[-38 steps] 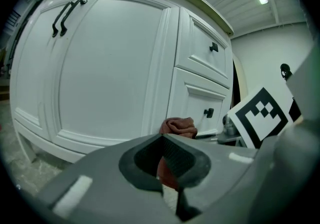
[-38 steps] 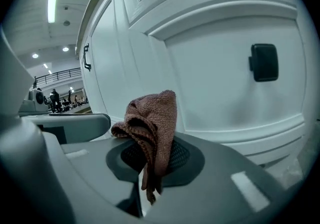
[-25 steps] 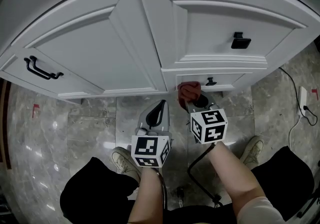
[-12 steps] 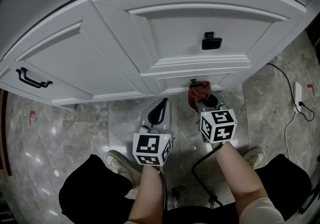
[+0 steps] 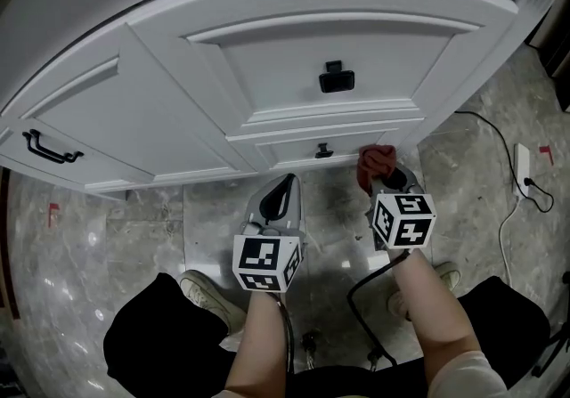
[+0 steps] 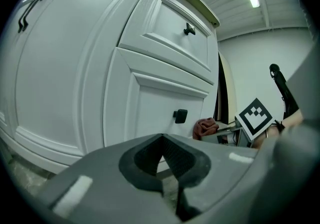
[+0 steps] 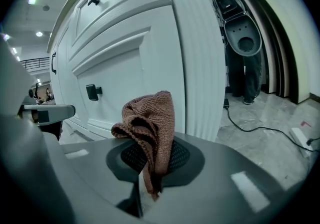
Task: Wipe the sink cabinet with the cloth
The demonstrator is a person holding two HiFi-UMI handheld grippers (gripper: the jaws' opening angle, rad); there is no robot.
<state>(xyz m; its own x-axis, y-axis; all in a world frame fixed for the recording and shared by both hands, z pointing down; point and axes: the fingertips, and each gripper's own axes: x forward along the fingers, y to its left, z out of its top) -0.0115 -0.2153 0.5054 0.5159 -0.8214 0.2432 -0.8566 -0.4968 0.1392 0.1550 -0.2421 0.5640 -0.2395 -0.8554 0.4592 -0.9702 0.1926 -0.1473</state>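
Observation:
The white sink cabinet (image 5: 294, 76) fills the upper half of the head view, with panelled doors and drawers. My right gripper (image 5: 381, 181) is shut on a reddish-brown cloth (image 5: 375, 162), (image 7: 150, 125), held against the bottom right corner of the cabinet, right of the small lower drawer knob (image 5: 324, 151). In the right gripper view the cloth bunches up between the jaws beside the fluted corner post (image 7: 197, 62). My left gripper (image 5: 280, 200), (image 6: 162, 168) hangs shut and empty over the floor, short of the cabinet base.
A black square knob (image 5: 336, 77) sits on the upper drawer and a black bar handle (image 5: 46, 146) on the far-left door. A white power strip (image 5: 525, 172) with a cable lies on the marble floor at right. The person's shoes (image 5: 207, 291) stand below the grippers.
My right gripper has slid the cloth rightward along the bottom of the cabinet, from left of the lower drawer knob to the right corner. The left gripper stays about where it was.

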